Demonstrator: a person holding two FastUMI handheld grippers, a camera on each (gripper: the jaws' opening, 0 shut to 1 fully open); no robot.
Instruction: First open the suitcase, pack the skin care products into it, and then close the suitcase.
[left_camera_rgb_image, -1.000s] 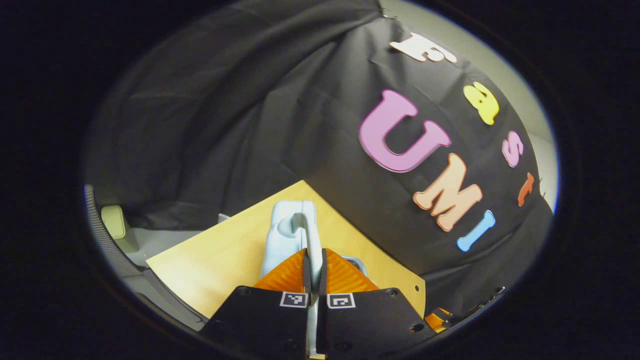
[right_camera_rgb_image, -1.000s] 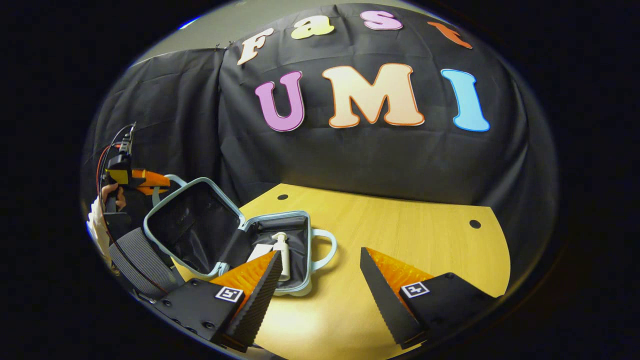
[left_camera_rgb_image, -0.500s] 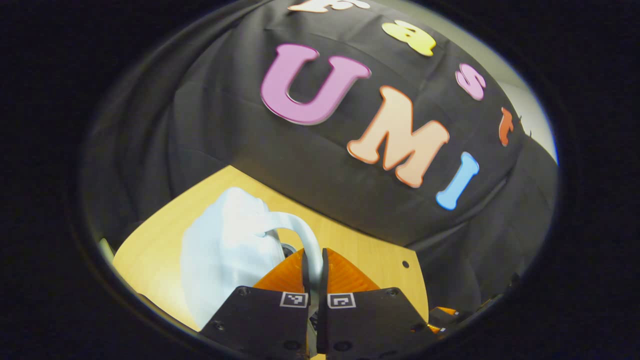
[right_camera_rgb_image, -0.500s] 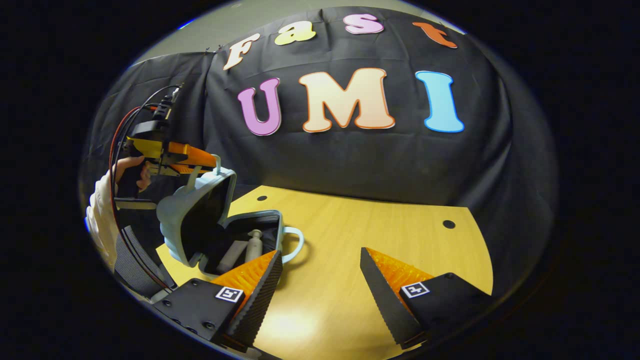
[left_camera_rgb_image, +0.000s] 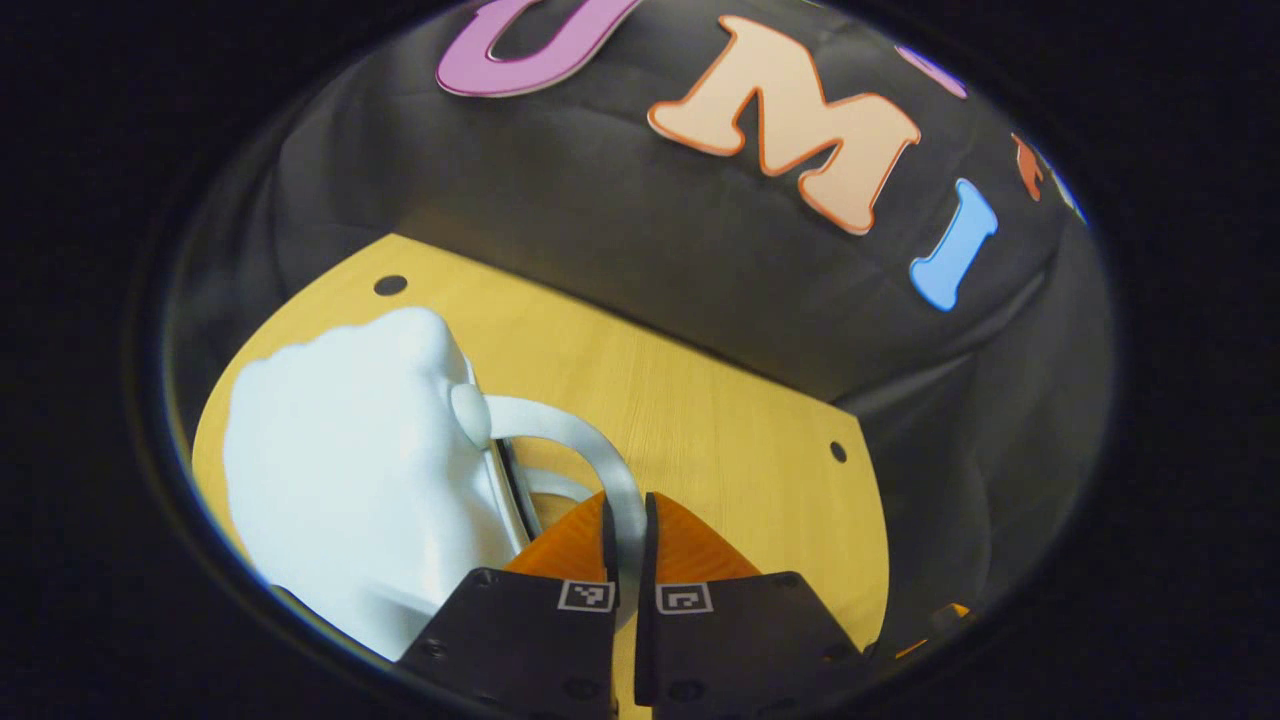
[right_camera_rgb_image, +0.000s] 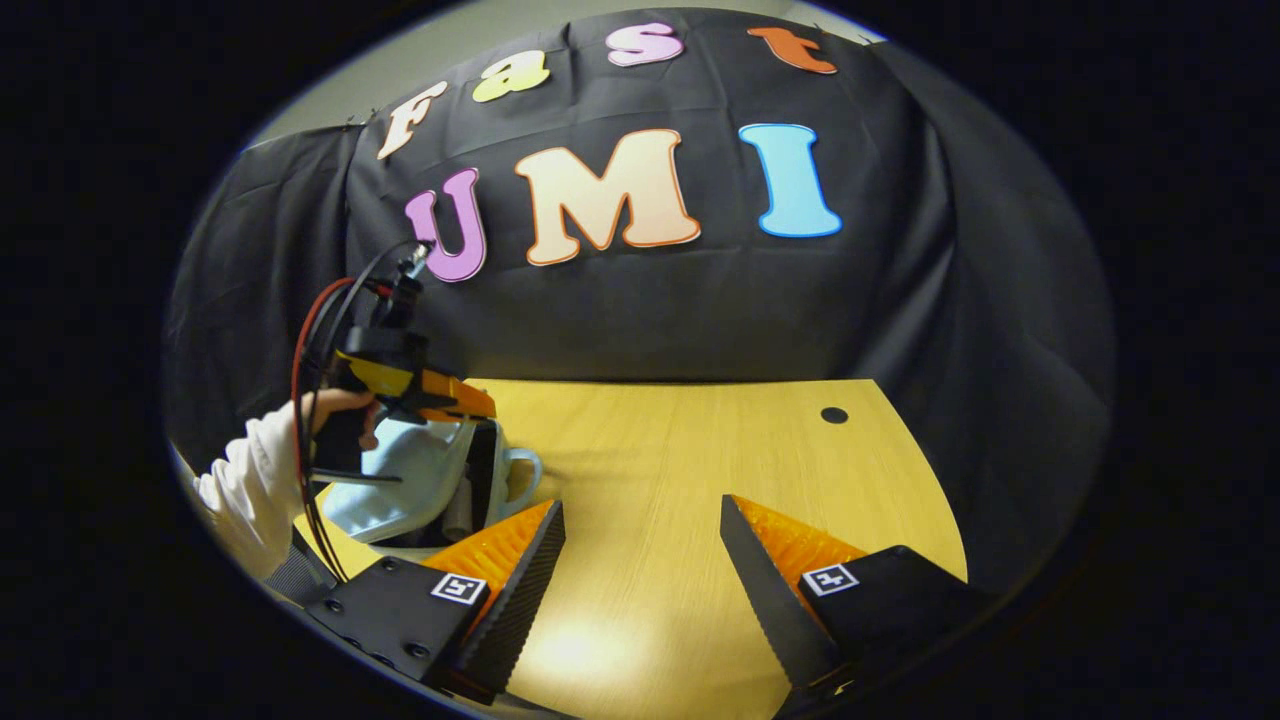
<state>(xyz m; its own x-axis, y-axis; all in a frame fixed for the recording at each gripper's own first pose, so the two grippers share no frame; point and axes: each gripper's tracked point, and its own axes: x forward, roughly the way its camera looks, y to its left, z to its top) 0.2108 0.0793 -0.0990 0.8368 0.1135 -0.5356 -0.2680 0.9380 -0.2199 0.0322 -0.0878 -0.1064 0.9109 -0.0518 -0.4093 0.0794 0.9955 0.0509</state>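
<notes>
The left gripper (left_camera_rgb_image: 627, 520) has black finger mounts, each with a small square black-and-white marker and round screw holes. The right gripper (right_camera_rgb_image: 640, 560) has the same mounts and markers, and ridged, sawtooth inner faces. Farther off, the gripper body (right_camera_rgb_image: 385, 375) is yellow and black with red and black cables (right_camera_rgb_image: 312, 350). The sleeve (right_camera_rgb_image: 250, 490) is white.

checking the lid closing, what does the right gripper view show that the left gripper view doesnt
Right gripper view: the person's hand and sleeve holding the left gripper above the suitcase, a bottle in the gap under the lid, and the right gripper, open over bare table.

Left gripper view: the left gripper's fingers pinching the lid handle up close.

Both: suitcase, wooden table, black cloth wall.
</notes>
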